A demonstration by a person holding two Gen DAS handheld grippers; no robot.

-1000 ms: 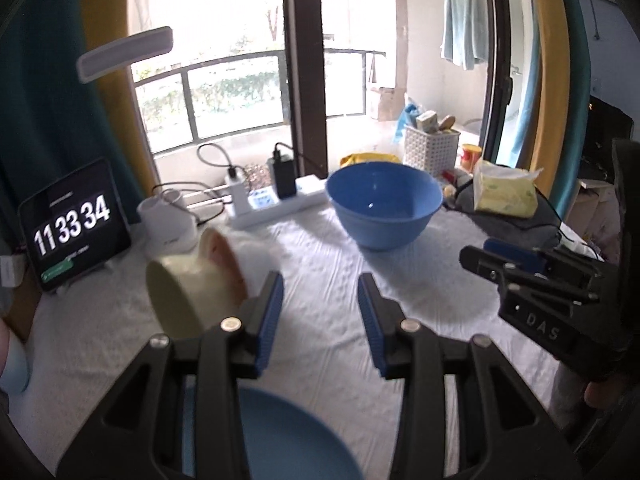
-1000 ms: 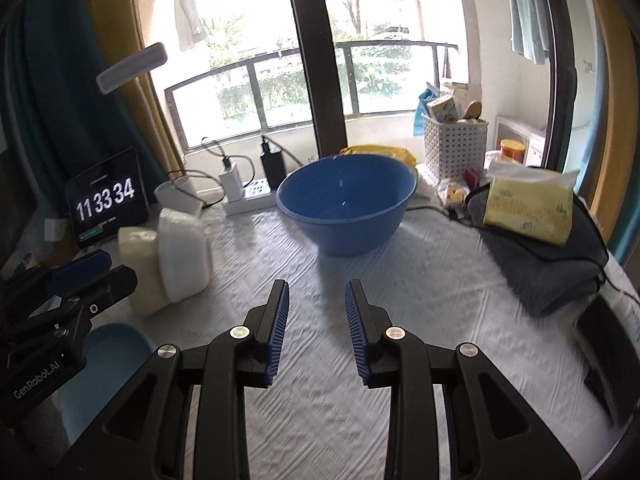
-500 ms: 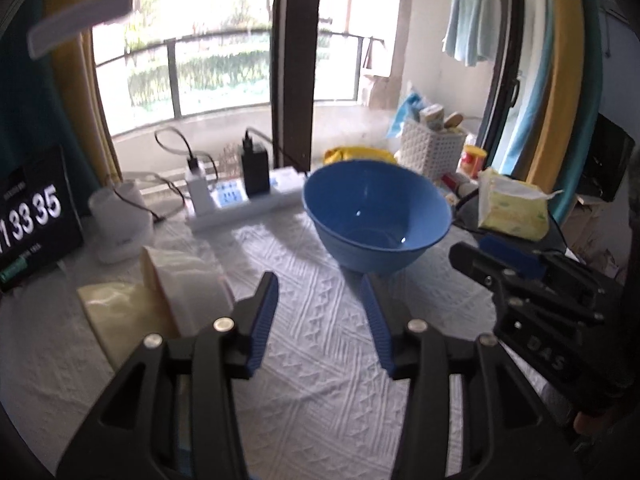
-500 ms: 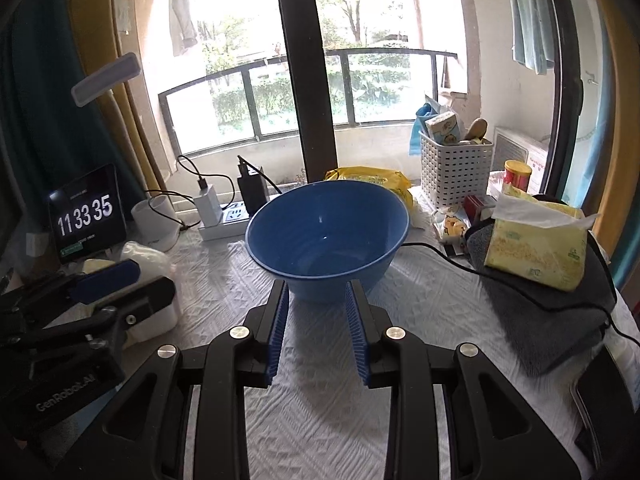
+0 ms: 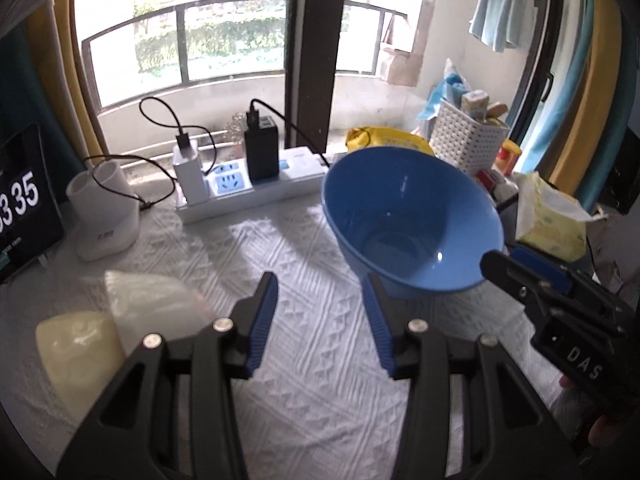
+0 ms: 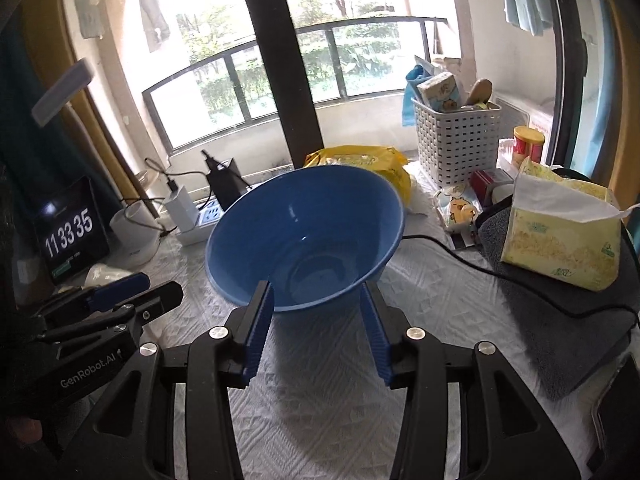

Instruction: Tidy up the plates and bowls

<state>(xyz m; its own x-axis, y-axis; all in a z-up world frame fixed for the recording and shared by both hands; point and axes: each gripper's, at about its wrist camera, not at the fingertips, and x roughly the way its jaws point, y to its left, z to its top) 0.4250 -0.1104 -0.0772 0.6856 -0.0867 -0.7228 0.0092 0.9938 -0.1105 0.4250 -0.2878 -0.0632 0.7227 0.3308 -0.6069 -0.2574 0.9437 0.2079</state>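
Blue bowl point(image 6: 304, 236) is the target: right hand-held gripper point(image 6: 316, 326), jaws opening and empty, sits just before its near rim; left hand-held gripper point(image 5: 320, 320) is released beside it. Next: straddle the rim.

Your clock point(image 6: 71, 232) reads 11 33 35. The left gripper point(image 6: 120, 300) says GenRobot.AI, the right gripper point(image 5: 516, 270) DAS. Tissue pack point(image 6: 560, 240) print's probably too blurry.

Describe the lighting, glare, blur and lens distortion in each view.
Left wrist view: the bright window washes out, the cream bowls at lower left look soft and blurred, the curtains bend with the fisheye. Right wrist view: sharper, backlit, the blue bowl shows only a small glint and the window frame bows.
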